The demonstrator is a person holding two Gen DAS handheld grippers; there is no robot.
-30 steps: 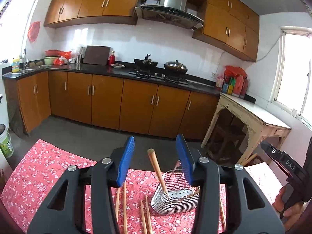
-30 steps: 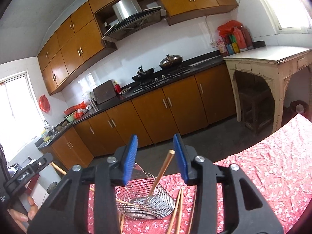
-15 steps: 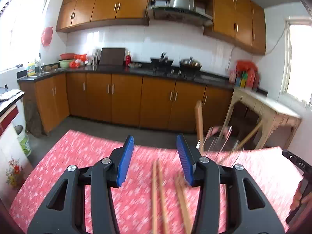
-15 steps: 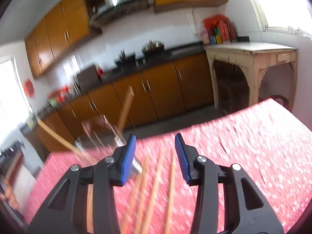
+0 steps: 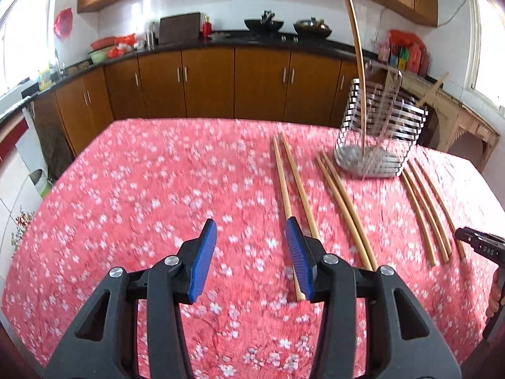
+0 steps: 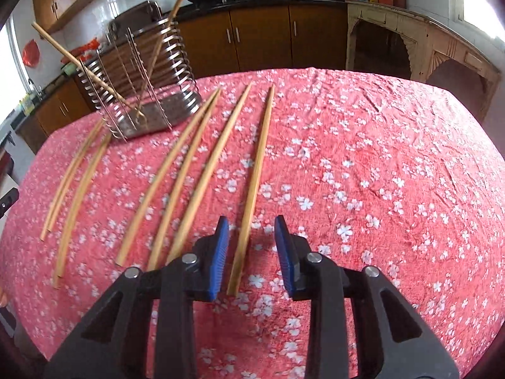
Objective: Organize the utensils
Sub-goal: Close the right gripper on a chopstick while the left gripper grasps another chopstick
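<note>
Red floral cloth covers my bench, where loose chopsticks (image 6: pixel 252 170) lie just beside the wire holder (image 6: pixel 142 72); my right gripper (image 6: pixel 249 252), jaws just narrowing but unclenched, straddles one light, stiff, slippery stick's near end, my left gripper (image 5: pixel 252 259) released.

I see a red floral tablecloth (image 5: pixel 157 189) under everything — behind it a run of brown cabinets (image 5: pixel 205 82) with a black countertop (image 5: pixel 221 39). Two dark pots (image 5: pixel 263 24) sit on the stove, and a worn cream side table (image 6: pixel 410 28) stands by the window.
</note>
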